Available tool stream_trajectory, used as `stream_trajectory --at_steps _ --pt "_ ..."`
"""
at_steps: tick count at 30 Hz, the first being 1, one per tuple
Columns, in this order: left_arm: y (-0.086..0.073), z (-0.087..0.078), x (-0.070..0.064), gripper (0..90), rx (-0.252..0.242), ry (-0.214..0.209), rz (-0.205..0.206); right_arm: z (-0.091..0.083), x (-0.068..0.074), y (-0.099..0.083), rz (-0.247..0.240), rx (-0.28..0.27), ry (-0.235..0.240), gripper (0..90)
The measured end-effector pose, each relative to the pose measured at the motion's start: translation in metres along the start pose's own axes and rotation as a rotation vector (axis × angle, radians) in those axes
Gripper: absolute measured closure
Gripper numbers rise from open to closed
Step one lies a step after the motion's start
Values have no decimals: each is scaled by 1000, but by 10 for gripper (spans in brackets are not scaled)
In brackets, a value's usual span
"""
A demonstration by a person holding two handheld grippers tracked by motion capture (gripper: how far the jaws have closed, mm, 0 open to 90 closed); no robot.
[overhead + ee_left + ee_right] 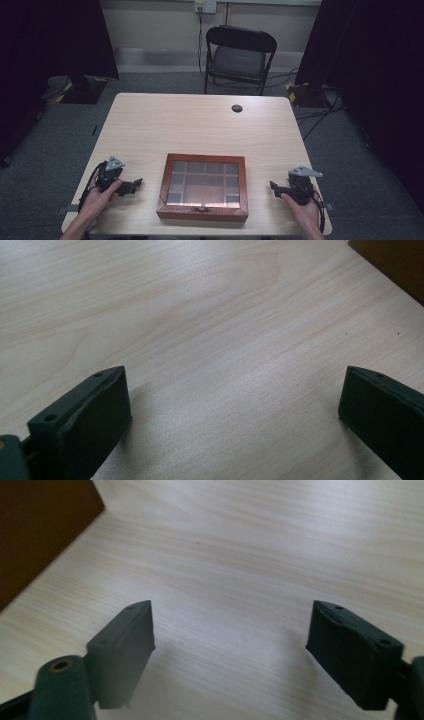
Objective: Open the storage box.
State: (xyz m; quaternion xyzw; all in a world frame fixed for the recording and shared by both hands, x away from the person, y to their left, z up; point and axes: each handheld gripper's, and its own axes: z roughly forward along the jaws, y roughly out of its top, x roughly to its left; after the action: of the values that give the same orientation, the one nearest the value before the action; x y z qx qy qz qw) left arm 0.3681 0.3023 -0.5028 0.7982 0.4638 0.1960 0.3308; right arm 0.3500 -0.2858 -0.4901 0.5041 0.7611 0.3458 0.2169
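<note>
**Glass-lidded wooden box waits between two open grippers**

Box first: a wooden box point(202, 187) with a glazed lid sits at the six o'clock edge of the counter point(200, 125), square to the person, its small metal catch on the near wall. Through the pane I can make out a grid of compartments; whether anything lies in them I cannot tell.

At about eight o'clock the left gripper point(131, 186) rests low over the bare wood, fingers spread wide and holding nothing, pointing toward the box's left wall. In the left gripper view a brown corner of the box point(395, 265) sits at the upper right, well apart from the fingers. At about four o'clock the right gripper point(274, 187) mirrors it, fingers point(122, 645) likewise wide apart and empty, with the box's wall point(35, 535) a dark slab at the upper left of its own view.

My guess is the box handles as stiff and fairly weighty. The pane looks fragile, so I would keep the fingers off it. The varnished walls may be slippery. Sensible holds seem to be the two side walls for a lift, or the lid's front rim by the catch for opening.

Beyond twelve o'clock stands a folding chair point(240, 55).
</note>
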Motion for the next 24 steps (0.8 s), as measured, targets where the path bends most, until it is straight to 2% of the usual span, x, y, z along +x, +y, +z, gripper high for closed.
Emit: stream_trajectory --at_steps 2,4,8,12,15,17,18,22,24 --pt "0 0 0 0 0 -1 0 -5 1 4 -2 -13 25 282" --pt "0 0 0 0 -1 0 -1 -11 3 8 1 -47 46 286" --pt "0 0 0 0 0 1 1 -12 10 10 11 -22 122 350" --pt "0 0 0 0 0 0 0 -17 18 17 -15 -55 157 419" --pt "0 0 0 0 -3 -2 -3 -21 23 23 -29 -66 222 482" --pt "0 1 -1 0 -5 -7 -9 -20 28 29 -51 -66 238 508" --pt "0 1 -1 0 -5 -6 -6 -21 29 31 -54 -69 268 533" --pt "0 1 -1 0 -4 -6 -6 -27 37 41 -51 -92 332 582" --pt "0 1 -1 0 -6 -5 -8 -29 42 46 -57 -74 310 583"
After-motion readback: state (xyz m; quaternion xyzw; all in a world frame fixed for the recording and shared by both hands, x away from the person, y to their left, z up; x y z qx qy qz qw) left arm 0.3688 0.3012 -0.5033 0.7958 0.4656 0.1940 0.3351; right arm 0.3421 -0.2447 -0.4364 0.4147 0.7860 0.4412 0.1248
